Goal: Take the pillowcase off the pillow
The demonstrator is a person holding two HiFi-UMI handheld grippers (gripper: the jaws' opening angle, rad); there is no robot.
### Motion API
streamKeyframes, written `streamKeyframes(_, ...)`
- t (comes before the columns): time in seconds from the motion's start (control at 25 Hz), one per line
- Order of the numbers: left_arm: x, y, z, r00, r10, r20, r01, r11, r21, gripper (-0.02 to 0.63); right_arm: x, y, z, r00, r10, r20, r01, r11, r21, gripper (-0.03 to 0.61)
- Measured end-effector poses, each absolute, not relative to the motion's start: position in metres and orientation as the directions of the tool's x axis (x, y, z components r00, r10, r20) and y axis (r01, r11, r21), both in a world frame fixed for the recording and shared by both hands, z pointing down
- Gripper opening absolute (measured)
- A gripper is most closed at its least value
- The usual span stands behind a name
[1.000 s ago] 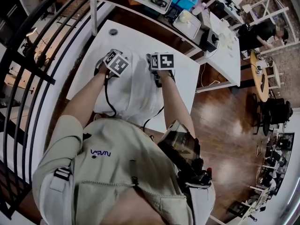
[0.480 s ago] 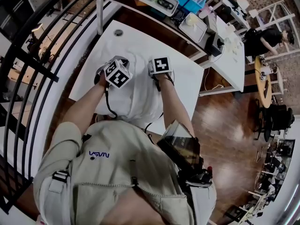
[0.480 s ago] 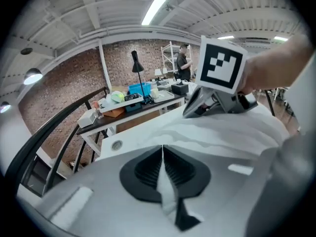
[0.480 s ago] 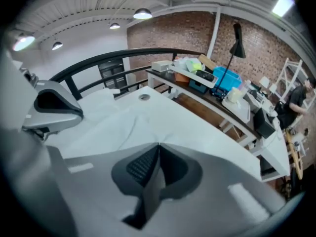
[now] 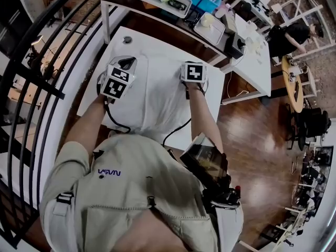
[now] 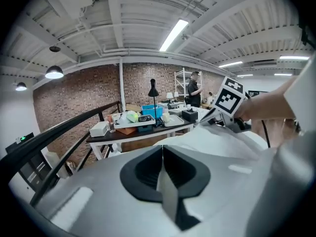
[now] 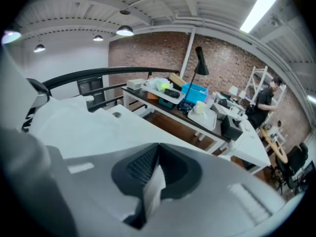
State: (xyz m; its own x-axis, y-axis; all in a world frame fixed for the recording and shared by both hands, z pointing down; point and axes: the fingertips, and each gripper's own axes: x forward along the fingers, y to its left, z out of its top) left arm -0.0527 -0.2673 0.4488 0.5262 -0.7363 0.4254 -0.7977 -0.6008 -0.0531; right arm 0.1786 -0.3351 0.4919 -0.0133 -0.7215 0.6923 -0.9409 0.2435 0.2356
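Note:
The white pillowcase [image 5: 155, 96] with the pillow in it lies on the white table [image 5: 126, 38] in front of me; I cannot tell case from pillow. My left gripper [image 5: 125, 66] is raised over its left side, shut on a fold of the white fabric [image 6: 165, 189]. My right gripper [image 5: 192, 70] is at the right side, shut on another strip of the fabric [image 7: 154, 184]. The cloth [image 6: 217, 139] runs taut between the two. The right gripper's marker cube [image 6: 230, 96] shows in the left gripper view.
Behind the white table stands a dark-topped table [image 5: 157, 12] with trays, boxes and a lamp. A black railing [image 5: 31, 72] runs along the left. Another white table [image 5: 254, 51] and a person [image 5: 291, 35] are at the far right, over wooden floor [image 5: 252, 135].
Both grippers have moved apart, the left one outward and up, the right one outward. The white fabric between them has risen and spread wider.

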Motion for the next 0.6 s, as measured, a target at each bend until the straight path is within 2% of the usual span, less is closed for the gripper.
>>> streamKeyframes(0.24, -0.081, -0.288, 0.470, 0.476, -0.755, 0.450, -0.836, -0.548, -0.035, 0.011, 0.237, -0.319, 0.505, 0.082, -0.711, 0.698, -0.969, 0.106, 0.222, 0.005)
streamKeyframes(0.36, -0.084, -0.295, 0.493, 0.459, -0.744, 0.486, -0.840, -0.542, -0.036, 0.011, 0.257, -0.305, 0.514, 0.194, -0.679, 0.708, -0.954, 0.037, 0.298, 0.005)
streamKeyframes(0.6, -0.064, -0.291, 0.510, 0.495, -0.686, 0.533, -0.801, -0.599, -0.028, 0.014, 0.237, -0.310, 0.524, 0.087, -0.699, 0.710, -0.950, 0.156, 0.270, 0.009)
